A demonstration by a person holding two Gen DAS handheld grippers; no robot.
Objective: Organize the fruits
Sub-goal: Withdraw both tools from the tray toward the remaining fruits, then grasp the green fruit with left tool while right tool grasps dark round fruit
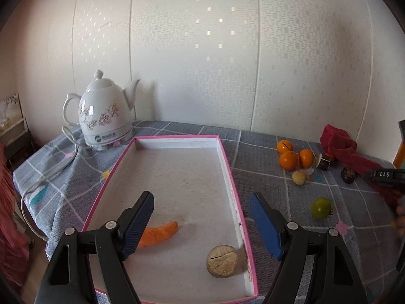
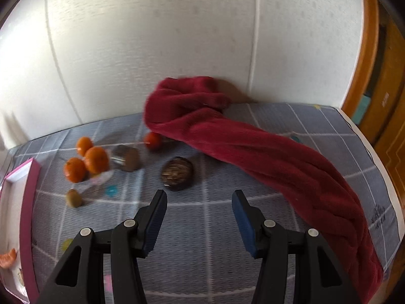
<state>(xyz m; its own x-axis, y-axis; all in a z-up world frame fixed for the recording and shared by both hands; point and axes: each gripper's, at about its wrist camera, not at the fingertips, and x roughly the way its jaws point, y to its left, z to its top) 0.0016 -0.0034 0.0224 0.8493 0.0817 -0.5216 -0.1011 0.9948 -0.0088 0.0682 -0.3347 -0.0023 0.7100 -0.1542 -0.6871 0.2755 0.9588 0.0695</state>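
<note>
A white tray with a pink rim (image 1: 229, 167) holds an orange wedge (image 1: 159, 233) and a round tan cut fruit (image 1: 222, 261). My left gripper (image 1: 202, 225) hovers open over the tray's near half, nothing between its fingers. To the right of the tray lie three oranges (image 1: 288, 160), a pale yellow fruit (image 1: 299, 177), a green fruit (image 1: 321, 207) and a dark brown half fruit (image 1: 348, 175). My right gripper (image 2: 200, 217) is open and empty just short of the dark brown half fruit (image 2: 177, 173). The oranges (image 2: 93, 159) and a brown kiwi-like piece (image 2: 129, 160) lie to its left.
A white flowered kettle (image 1: 103, 116) with its cord stands at the back left of the tray. A long red cloth (image 2: 253, 147) runs from the wall to the table's right edge (image 2: 379, 167). A small red fruit (image 2: 153, 140) sits by the cloth. The wall is close behind.
</note>
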